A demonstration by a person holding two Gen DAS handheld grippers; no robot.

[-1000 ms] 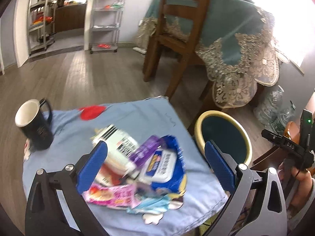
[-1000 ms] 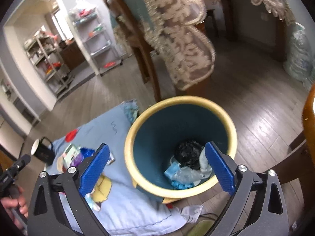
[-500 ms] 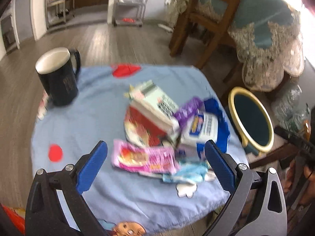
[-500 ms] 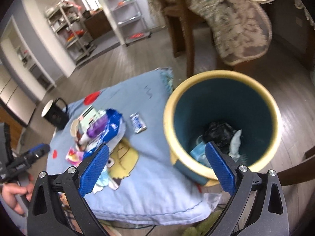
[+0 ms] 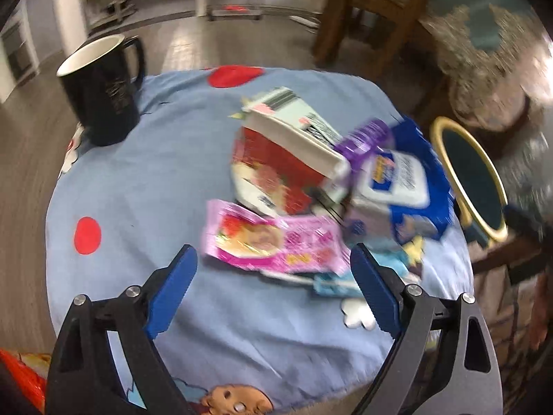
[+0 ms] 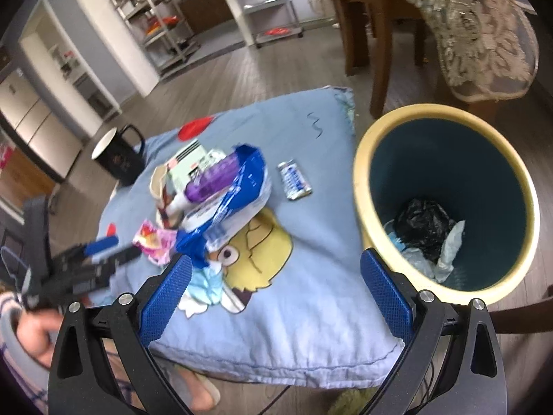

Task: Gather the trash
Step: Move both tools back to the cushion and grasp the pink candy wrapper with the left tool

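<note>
A heap of trash lies on the blue cloth (image 5: 138,180) of a small table: a pink wrapper (image 5: 269,238), a blue wipes pack (image 5: 397,180), a purple wrapper (image 5: 366,138) and a red-and-white carton (image 5: 276,159). My left gripper (image 5: 273,254) hangs just above the near edge of the pink wrapper. Its jaws are closing, wide apart, and the pads touch nothing. My right gripper (image 6: 275,257) stands open over the cloth's yellow cartoon print, with nothing between its fingers. A small silver-blue packet (image 6: 294,180) lies apart from the heap. The yellow-rimmed bin (image 6: 361,180) to the right holds a black bag (image 6: 421,224).
A black mug (image 5: 103,97) stands at the table's far left corner. A wooden chair (image 6: 376,34) and a lace-draped dining table (image 6: 484,34) stand behind the bin. Metal shelves (image 6: 159,27) line the far wall. A hand (image 6: 38,332) holds the left gripper (image 6: 114,250).
The left gripper sank and tipped down toward the heap, its jaws narrowing a little. The right gripper swung left from above the bin to above the cloth.
</note>
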